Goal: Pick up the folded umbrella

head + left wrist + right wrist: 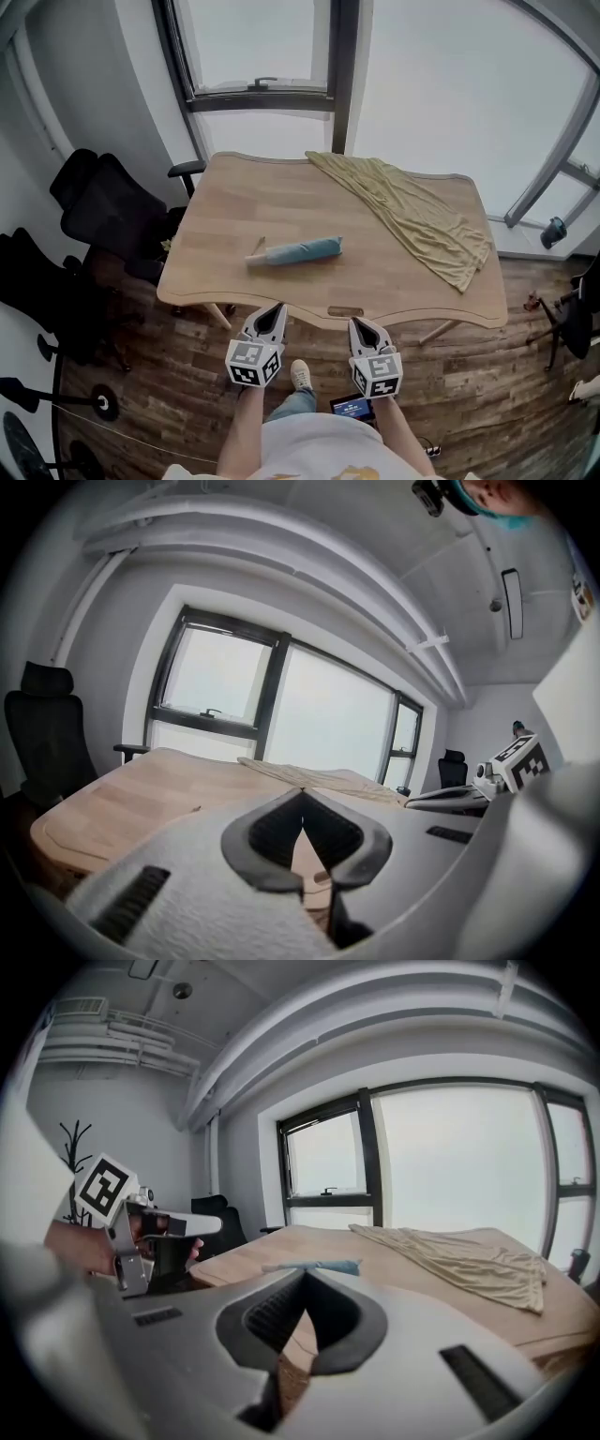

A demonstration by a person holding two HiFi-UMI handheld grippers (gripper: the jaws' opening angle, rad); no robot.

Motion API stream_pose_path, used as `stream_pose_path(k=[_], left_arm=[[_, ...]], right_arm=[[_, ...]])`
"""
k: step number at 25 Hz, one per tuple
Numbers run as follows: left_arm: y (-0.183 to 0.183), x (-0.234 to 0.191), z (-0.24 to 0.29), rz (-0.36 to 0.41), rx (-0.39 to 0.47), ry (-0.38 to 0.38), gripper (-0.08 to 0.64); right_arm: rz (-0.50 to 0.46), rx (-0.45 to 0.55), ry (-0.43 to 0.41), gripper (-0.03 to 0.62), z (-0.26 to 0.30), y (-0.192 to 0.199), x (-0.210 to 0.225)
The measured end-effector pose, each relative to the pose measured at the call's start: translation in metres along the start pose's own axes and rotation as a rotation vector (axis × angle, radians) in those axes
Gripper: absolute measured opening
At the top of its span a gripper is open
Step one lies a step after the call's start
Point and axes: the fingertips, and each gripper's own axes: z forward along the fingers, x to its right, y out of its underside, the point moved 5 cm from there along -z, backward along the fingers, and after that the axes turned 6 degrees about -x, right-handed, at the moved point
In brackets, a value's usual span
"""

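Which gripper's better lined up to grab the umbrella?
Left, marginally: the left gripper points at the umbrella body, while the right gripper sits off past its end. Both shut, neither touching it.

My bench [281, 202] is pale wood. The folded umbrella [298, 250] is dusty blue and the cloth [412, 216] mustard-tan. My left claw [277, 308] and right claw [357, 324] carry black-and-white square markers.
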Motion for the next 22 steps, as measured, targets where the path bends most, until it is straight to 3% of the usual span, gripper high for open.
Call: stream_pose_path(k=[6, 12, 22], left_arm=[[-0.031, -0.059, 0.075, 0.023, -0.039, 0.003, 0.02], [-0.045, -0.1, 0.132, 0.038, -0.076, 0.015, 0.02], [-0.046, -0.108, 0.182, 0.105, -0.12, 0.076, 0.02]], right_arm=[[-0.007, -0.013, 0.013, 0.009, 0.085, -0.043, 0.028], [-0.028, -0.049, 0.072, 0.009, 0.144, -0.061, 0.063], [0.011, -0.052, 0.161, 0.009, 0.158, -0.061, 0.091]])
